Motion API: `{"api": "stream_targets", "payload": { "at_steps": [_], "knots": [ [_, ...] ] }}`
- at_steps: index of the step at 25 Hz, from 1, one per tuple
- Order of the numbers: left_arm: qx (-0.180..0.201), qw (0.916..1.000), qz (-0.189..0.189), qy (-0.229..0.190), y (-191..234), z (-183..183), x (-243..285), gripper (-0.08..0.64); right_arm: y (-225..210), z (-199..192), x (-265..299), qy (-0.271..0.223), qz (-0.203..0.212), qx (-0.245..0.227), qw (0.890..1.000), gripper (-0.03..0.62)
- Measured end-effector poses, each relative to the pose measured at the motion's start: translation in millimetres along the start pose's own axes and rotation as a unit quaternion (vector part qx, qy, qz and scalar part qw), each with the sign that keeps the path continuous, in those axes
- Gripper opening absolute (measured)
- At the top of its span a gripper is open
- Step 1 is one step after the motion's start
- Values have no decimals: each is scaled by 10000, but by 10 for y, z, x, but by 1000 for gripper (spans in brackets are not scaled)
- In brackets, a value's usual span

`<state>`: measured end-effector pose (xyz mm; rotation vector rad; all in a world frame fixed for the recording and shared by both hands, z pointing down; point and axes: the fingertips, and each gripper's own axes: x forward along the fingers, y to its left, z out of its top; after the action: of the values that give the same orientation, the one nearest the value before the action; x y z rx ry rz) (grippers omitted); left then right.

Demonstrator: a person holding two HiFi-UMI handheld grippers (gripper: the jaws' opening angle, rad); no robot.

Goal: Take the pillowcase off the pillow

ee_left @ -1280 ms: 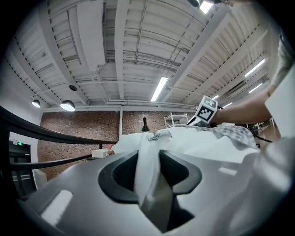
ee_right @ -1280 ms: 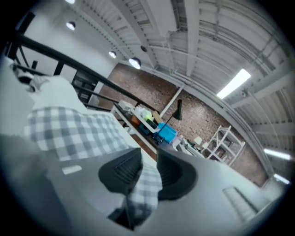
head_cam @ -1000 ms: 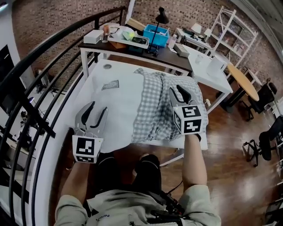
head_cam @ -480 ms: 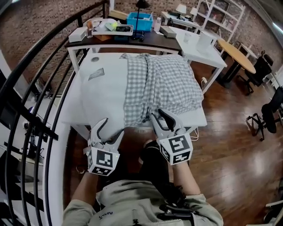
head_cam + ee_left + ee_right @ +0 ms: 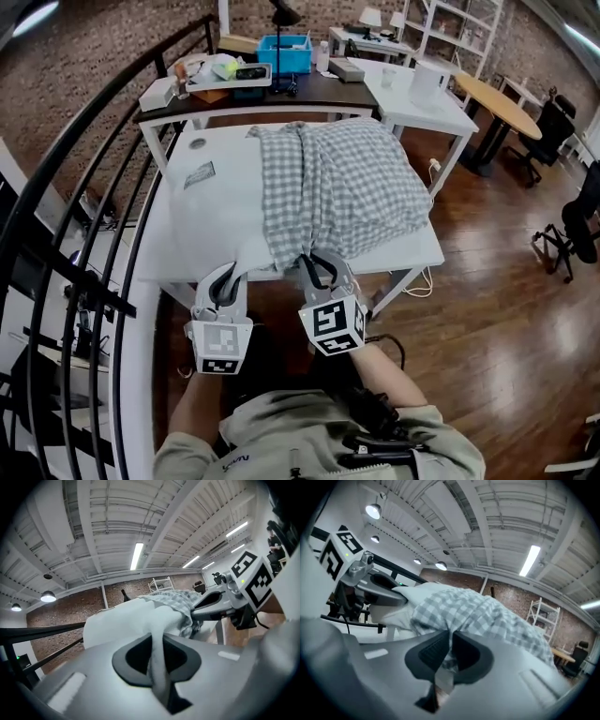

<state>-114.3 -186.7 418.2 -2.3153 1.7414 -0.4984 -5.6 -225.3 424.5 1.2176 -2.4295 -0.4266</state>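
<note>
A white pillow (image 5: pixel 216 206) lies on the white table (image 5: pixel 412 248), its right part inside a grey checked pillowcase (image 5: pixel 347 178). At the near table edge my left gripper (image 5: pixel 228 272) is closing, and its pads pinch a fold of the bare pillow (image 5: pixel 126 616) corner. Just right of it my right gripper (image 5: pixel 317 262) is closing too, with the pillowcase (image 5: pixel 487 616) hem nipped between its pads. In the left gripper view the left gripper (image 5: pixel 152 637) holds white cloth, and the right gripper (image 5: pixel 220 606) shows beside it. In the right gripper view the right gripper (image 5: pixel 450 641) grips checked cloth.
A dark desk (image 5: pixel 281 94) with a blue bin (image 5: pixel 284 52) and a tray stands behind the table. White tables (image 5: pixel 422 94) and a round wooden table (image 5: pixel 506 98) are at the back right. A black railing (image 5: pixel 84 187) runs along the left. An office chair (image 5: pixel 581 220) stands at the right.
Both grippers came back from over the table to its near edge. Their open jaws closed, the left on the pillow corner, the right on the pillowcase hem.
</note>
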Motion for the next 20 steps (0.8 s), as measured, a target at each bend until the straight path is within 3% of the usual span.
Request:
{"api": "stream_targets", "payload": {
  "at_steps": [3,6,11,15,20],
  "knots": [
    [-572,9976,103,-369,222,131,-71,29,-217,50,-80,-88,-282,-8,9996,20],
    [-1282,9886,126,-783,470,277,-156,25,-611,70,-197,-44,-783,-189,9967,18],
    [-1677,9780,521,-1128,928,357,-316,20,-1208,-45,-420,195,-1546,-448,9868,17],
    [-1813,9760,567,-1065,1075,198,-356,20,-1435,-361,-497,532,-1834,-464,9805,17],
    [-2125,9742,428,-632,893,-287,-223,20,-1311,-910,-390,1028,-1571,61,9822,17]
  ]
}}
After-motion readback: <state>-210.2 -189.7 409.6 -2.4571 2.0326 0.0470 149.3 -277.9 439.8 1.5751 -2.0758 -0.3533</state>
